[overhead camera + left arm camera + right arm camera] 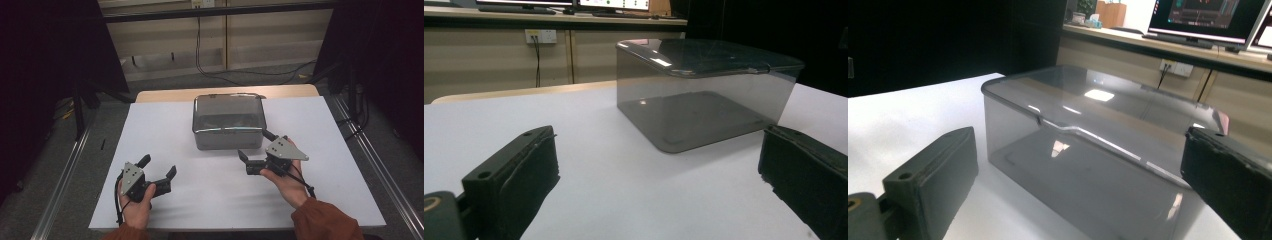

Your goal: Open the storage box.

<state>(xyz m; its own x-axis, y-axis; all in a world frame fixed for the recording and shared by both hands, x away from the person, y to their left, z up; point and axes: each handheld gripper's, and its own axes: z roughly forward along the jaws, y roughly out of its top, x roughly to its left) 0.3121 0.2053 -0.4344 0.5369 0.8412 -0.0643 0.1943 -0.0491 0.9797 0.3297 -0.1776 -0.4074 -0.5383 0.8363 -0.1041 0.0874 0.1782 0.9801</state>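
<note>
A clear grey plastic box (228, 121) with its lid on stands at the middle back of the white table top (165, 125). My left gripper (158, 166) rests near the front left, well short of the box, open with nothing between its jaws. In the left gripper view the box (704, 95) lies ahead and to the right of the open gripper (659, 170). My right gripper (256, 145) is open just off the box's front right corner. In the right gripper view the box (1088, 150) looms close beyond the gripper (1078, 170). The box looks empty.
A wooden table edge (225, 93) runs behind the white top. Metal rails (65, 175) flank the table on the floor, and cables (220, 70) lie behind it. A shelf with monitors (1208, 20) stands at the far wall. Bare table surface lies between my two grippers.
</note>
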